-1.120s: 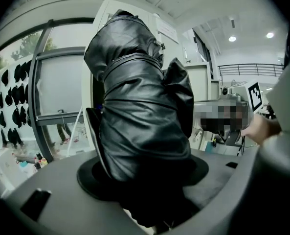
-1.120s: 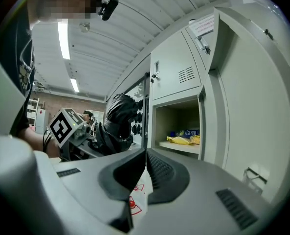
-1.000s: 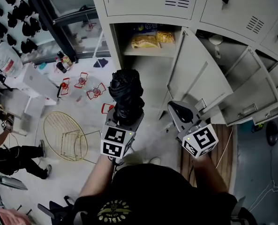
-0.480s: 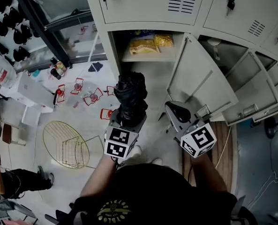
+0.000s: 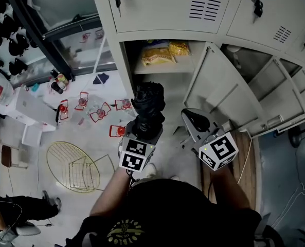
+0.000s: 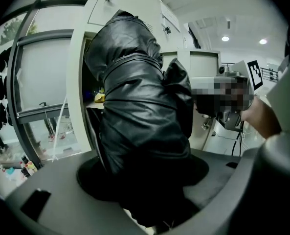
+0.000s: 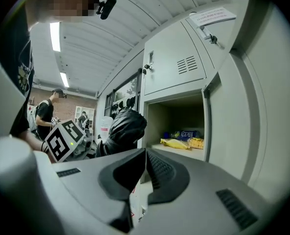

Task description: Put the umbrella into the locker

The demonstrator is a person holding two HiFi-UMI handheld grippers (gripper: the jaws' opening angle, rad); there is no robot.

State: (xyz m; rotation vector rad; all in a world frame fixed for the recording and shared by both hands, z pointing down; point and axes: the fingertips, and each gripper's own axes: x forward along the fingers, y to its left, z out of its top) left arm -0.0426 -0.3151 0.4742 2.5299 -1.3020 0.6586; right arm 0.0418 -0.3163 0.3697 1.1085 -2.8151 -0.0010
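**Umbrella's in the left tool, not in the locker yet**

The left tool has its jaws stretched wide round the lower end of a folded black umbrella. It's pinching it so the bundle sticks up and out toward the open locker. The umbrella is up in the air in front of the opening, not inside. In the left gripper view it fills most of the frame. The right tool is just to the right, jaws pressed together with nothing between them, close by the swung-open locker door. Inside, the shelf has yellow snack packets on it. On the floor off to the left sits a round wire basket.
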